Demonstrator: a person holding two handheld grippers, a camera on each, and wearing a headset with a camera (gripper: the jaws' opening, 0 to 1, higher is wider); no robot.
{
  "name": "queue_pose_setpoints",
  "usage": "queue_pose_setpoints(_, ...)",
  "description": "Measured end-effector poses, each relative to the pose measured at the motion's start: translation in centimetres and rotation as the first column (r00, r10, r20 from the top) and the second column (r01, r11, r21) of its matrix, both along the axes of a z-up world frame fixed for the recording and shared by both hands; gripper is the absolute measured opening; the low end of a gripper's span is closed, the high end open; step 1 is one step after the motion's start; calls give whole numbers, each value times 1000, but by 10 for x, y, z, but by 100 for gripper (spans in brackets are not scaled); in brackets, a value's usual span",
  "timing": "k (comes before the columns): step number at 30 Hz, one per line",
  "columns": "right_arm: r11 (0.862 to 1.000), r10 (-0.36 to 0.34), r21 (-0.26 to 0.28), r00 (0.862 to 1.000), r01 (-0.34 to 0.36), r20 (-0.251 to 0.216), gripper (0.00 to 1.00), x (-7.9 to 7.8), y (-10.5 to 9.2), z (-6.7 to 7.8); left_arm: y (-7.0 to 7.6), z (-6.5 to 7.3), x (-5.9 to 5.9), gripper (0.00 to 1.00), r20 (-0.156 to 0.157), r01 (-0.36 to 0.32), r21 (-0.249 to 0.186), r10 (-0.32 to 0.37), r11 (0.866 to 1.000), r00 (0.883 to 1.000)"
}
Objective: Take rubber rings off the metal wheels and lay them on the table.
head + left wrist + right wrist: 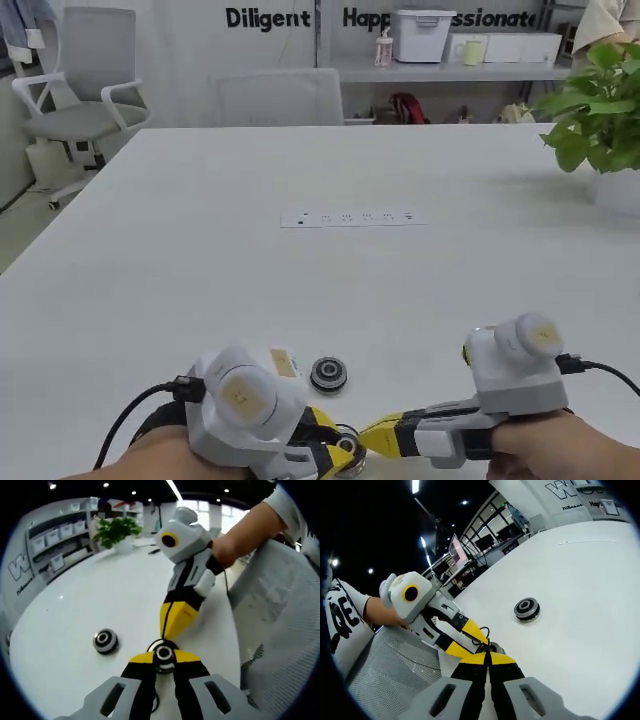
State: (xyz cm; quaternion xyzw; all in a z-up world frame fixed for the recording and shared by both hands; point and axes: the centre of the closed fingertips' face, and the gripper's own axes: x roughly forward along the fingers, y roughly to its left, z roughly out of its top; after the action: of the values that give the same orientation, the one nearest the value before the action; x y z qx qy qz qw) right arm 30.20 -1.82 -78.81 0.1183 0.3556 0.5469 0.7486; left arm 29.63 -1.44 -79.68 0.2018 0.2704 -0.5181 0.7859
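A broad white table (200, 250) runs from the near edge to the far wall. A grey office chair (80, 100) stands beyond its far-left corner, and a leafy green plant (600, 110) sits at its far right. A person's hands hold two yellow-tipped grippers low over the near edge, tips turned in toward each other.

The left gripper (342, 450) comes in from the near left, its jaws clamped on either side of a small metal wheel (164, 653), held just above the tabletop. The right gripper (490, 656) comes in from the near right. Its jaws are pressed together into one point that meets the rim of the held wheel. Whether anything is nipped between them cannot be told.

A white power strip (355, 217) lies flat at mid-table, well apart from the grippers.

A second wheel (328, 373) rests on the table just beyond the gripper tips, with a dark rubber ring (527, 615) around it. A small pale card (283, 362) lies just to its left.
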Motion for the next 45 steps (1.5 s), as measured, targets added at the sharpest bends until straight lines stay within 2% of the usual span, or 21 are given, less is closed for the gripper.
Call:
queue_pose_setpoints(6, 1000, -1, 1, 1000, 1, -3, 0, 0, 0, 0, 0, 1, -2, 16, -64, -17, -35, 15, 999, 998)
queue_pose_setpoints(11, 1000, -1, -1, 1000, 1, -2, 0, 0, 0, 0, 0, 2, -5, 19, -55, -4, -30, 2, 1000, 998)
queue_pose_setpoints(13, 1000, -1, 0, 1000, 1, -2, 0, 1, 0, -1, -1, 3, -6, 23, -61, 4, -35, -6, 999, 998)
queue_pose_setpoints(14, 1000, -2, 0, 1000, 2, -3, 0, 1, 0, -1, -1, 3, -8, 25, -68, 10, -40, -13, 999, 998)
queue_pose_setpoints(19, 1000, -6, 4, 1000, 6, -5, 0, 1, -1, 0, 0, 11, -10, 28, -54, 23, -55, -25, 998, 998)
queue_pose_setpoints(22, 1000, -8, 6, 1000, 8, -4, 0, 2, -1, 1, 1, 16, -12, 32, -63, 23, -79, -28, 997, 998)
queue_pose_setpoints(25, 1000, -12, 9, 1000, 12, -4, 0, 2, -1, 2, 5, 20, -13, 38, -55, 22, -82, -26, 996, 998)
queue_pose_setpoints(30, 1000, -18, 12, 1000, 19, -3, 0, 4, -2, 3, 11, 25, -14, 43, -58, 6, -98, -12, 995, 998)
queue_pose_setpoints(38, 1000, -14, 19, 1000, 14, -6, 0, 2, -1, 6, 18, 35, -14, 52, -46, -11, -124, 5, 992, 999)
queue_pose_setpoints(45, 1000, -8, 28, 1000, 8, -7, 0, 1, 0, 10, 27, 39, -19, 58, -39, -13, -126, 9, 992, 999)
